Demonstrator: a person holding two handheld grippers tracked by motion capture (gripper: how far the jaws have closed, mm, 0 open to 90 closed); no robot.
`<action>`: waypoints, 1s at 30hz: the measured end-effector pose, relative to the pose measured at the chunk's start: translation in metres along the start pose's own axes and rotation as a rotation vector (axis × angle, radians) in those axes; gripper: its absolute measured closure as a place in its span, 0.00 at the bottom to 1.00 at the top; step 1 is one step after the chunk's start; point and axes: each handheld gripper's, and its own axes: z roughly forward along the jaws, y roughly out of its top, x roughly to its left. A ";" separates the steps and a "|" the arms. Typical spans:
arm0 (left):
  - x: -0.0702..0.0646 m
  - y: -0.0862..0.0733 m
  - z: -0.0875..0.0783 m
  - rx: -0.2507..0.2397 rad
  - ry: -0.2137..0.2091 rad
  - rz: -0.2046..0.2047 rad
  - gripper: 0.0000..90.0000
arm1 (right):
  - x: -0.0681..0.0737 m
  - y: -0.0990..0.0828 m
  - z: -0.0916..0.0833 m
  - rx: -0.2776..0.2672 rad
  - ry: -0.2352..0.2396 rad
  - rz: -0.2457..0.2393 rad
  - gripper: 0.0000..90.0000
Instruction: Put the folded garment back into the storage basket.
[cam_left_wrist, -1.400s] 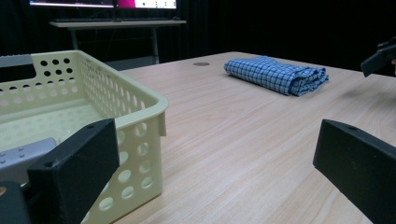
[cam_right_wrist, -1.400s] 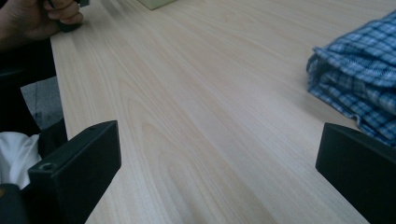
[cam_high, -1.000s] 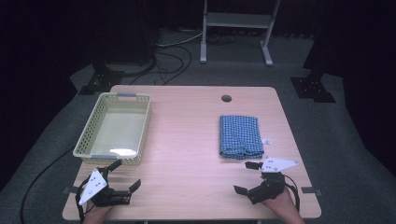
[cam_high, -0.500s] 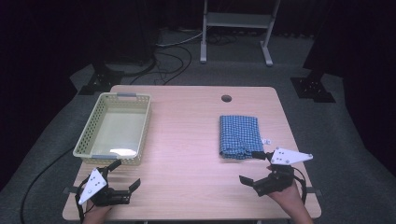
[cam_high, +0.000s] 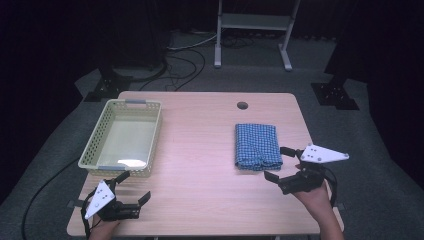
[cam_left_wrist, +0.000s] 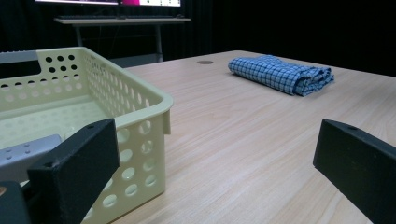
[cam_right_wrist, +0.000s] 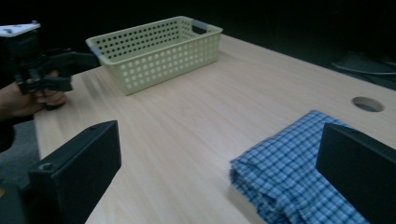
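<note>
A folded blue checked cloth (cam_high: 257, 146) lies flat on the right half of the wooden table (cam_high: 200, 150). My right gripper (cam_high: 277, 163) is open just off the cloth's near right corner, pointing left. In the right gripper view its gap (cam_right_wrist: 219, 149) is empty, and the cloth (cam_right_wrist: 299, 172) lies low between the jaws, near the right one. A pale yellow perforated basket (cam_high: 116, 169) stands empty at the left. My left gripper (cam_high: 134, 186) is open by the table's near left corner, in front of the basket (cam_left_wrist: 140, 135). The cloth (cam_left_wrist: 280, 72) lies far across.
A round cable hole (cam_high: 242, 105) sits near the table's far edge. The table's near edge runs just behind both hands. A metal stand (cam_high: 252, 30) and cables (cam_high: 180, 55) are on the dark floor beyond. The other hand with its gripper (cam_right_wrist: 70, 60) shows in the right gripper view.
My right gripper has moved forward and a little right, up to the cloth's near right corner. The left gripper, cloth and basket have not moved.
</note>
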 end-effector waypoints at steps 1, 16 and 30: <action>0.000 0.000 0.000 0.000 -0.001 0.000 0.00 | 0.000 0.000 0.000 0.000 0.000 0.000 0.00; 0.000 0.000 0.000 0.000 -0.001 0.001 0.00 | -0.029 0.017 0.003 -0.011 -0.131 0.035 0.00; -0.001 0.000 0.001 0.002 0.004 0.006 0.00 | -0.073 0.002 0.022 0.026 -0.260 0.177 0.00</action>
